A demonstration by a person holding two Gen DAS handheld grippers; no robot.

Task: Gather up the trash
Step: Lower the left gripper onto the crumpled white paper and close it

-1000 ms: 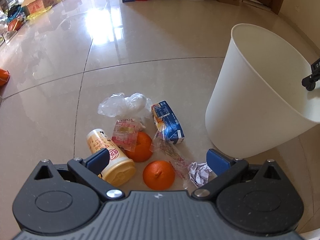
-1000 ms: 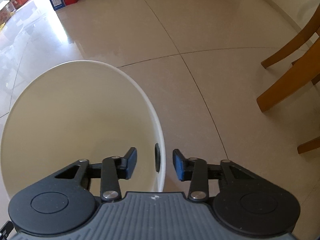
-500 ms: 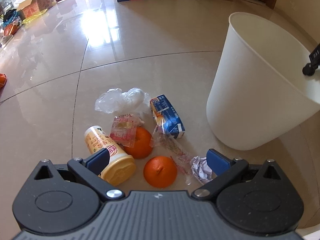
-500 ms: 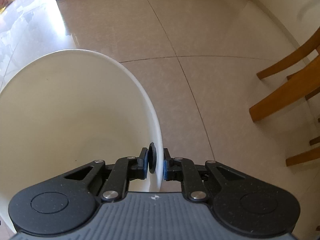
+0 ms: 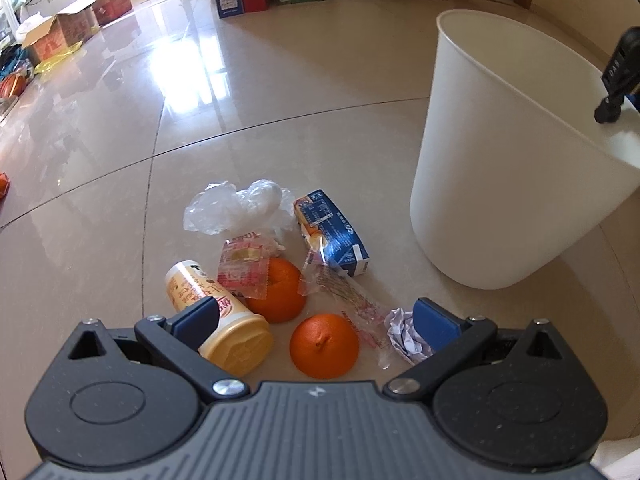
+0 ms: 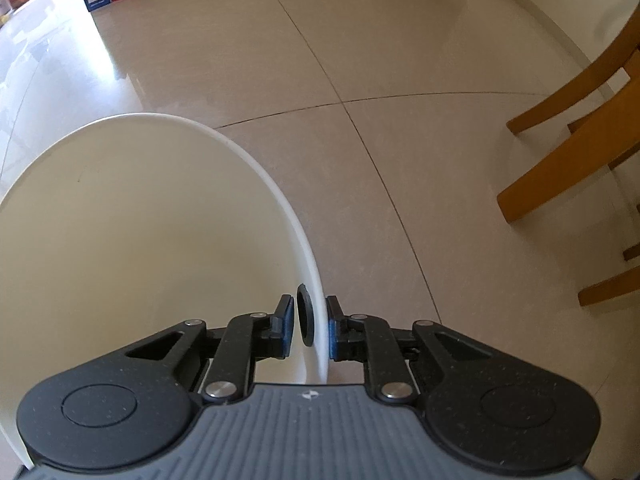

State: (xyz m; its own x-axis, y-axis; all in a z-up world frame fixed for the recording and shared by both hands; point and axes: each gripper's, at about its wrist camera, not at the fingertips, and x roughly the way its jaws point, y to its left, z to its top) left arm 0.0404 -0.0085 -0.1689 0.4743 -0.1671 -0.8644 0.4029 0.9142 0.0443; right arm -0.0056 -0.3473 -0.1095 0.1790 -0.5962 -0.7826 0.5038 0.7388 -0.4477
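A smooth white plastic bin point(image 5: 500, 184), tapered toward its base, fills the right of the left wrist frame and leans on the glossy beige tile floor point(image 5: 280, 92); in the right wrist frame its thin rim point(image 6: 280, 204) curves from the centre down to the bottom middle. The right hand-held gripper point(image 6: 308, 330) is clamped on that rim, one blue-padded finger inside and one outside, with a black round grommet point(image 6: 305, 320) pressed against the inner wall. The left hand-held gripper point(image 5: 316, 320) hangs spread wide at the bottom centre of its frame, holding nothing, above the trash heaped on the floor: a crinkled clear plastic bag point(image 5: 236, 210), a blue rectangular drink carton point(image 5: 334, 232), a pink foil wrapper point(image 5: 242, 266) draped over a dimpled orange point(image 5: 280, 290), a second orange point(image 5: 324, 346), a cream cylindrical bottle point(image 5: 218, 320) lying on its side, a clear printed film wrapper point(image 5: 344, 296) and a crumpled paper ball point(image 5: 404, 336). Wooden chair legs point(image 6: 576, 140) stand at the right edge. Compared with a second ago, the right fingers, then apart on either side of the rim, have closed on it, and the bin sits higher and farther right in the left view, its base less upright; the left fingers keep the same spread.
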